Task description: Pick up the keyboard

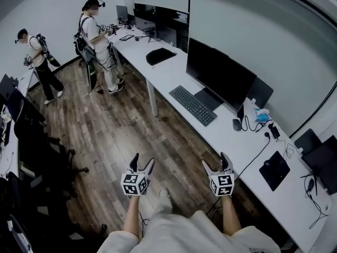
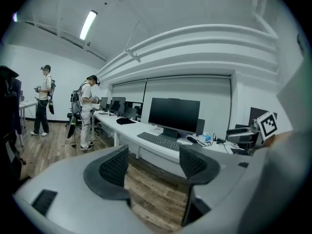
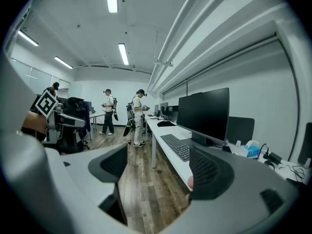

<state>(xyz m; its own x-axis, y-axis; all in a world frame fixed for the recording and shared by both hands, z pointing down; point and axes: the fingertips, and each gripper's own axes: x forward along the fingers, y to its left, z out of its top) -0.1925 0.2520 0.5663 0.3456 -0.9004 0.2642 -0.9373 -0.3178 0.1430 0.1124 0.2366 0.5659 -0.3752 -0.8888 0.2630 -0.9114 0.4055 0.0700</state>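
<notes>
Tools, two, hand-held, level with each other over the brown wood-plank floor (image 1: pixel 113 133).

Left tool (image 1: pixel 143 161): jaws spread wide, nothing between them; only floor shows through the gap.

Right tool (image 1: pixel 216 162): jaws likewise wide apart, empty.

Both point toward the long white tabletop (image 1: pixel 227 141) and stand short of its front edge.

Task item: flat, dark-grey rectangular keyboard (image 1: pixel 192 105). It lies flat on the tabletop close to the front edge, just before the stand of the large black flat-screen monitor (image 1: pixel 218 73). It is well apart from both tools and untouched.

Step in hand, as judged: approach; no grasp begun.

Next move, as judged: bring the tools forward over the tabletop edge, one toward each short end of the keyboard. The jaws already stand wide enough. The body is thin and lies flush, so one jaw must get under its edge before closing. Whether a cable ties it down cannot be told.
</notes>
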